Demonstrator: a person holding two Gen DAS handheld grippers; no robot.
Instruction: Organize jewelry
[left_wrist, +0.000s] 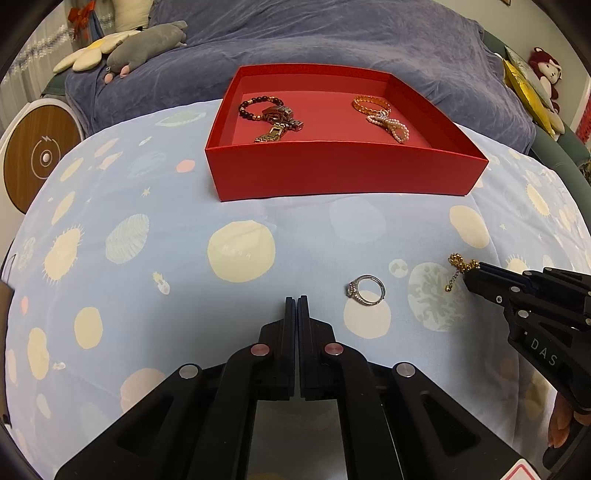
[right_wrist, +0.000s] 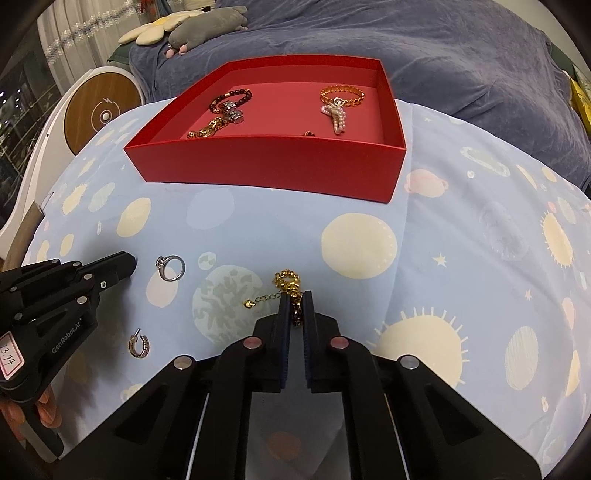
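Observation:
A red open box (left_wrist: 343, 177) (right_wrist: 266, 158) sits at the far side of the planet-print cloth. Inside it lie a dark bead bracelet (left_wrist: 255, 107), a metal link band (left_wrist: 277, 125), an orange-gold bangle (left_wrist: 371, 103) and a pearl strand (left_wrist: 391, 125). My right gripper (right_wrist: 295, 297) (left_wrist: 471, 275) is shut on a gold chain bracelet (right_wrist: 288, 280) (left_wrist: 460, 263), whose clasp end trails on the cloth. My left gripper (left_wrist: 297, 299) (right_wrist: 129, 264) is shut and empty, just left of a silver ring (left_wrist: 366, 290) (right_wrist: 170, 268). A small hoop earring (right_wrist: 139, 345) lies nearer, below the left gripper.
Behind the box is a sofa under a blue-grey blanket (left_wrist: 332, 40) with plush toys (left_wrist: 147, 44). A round wood-faced white device (left_wrist: 40, 155) stands off the cloth's left edge. The cloth (right_wrist: 461, 258) falls away at both sides.

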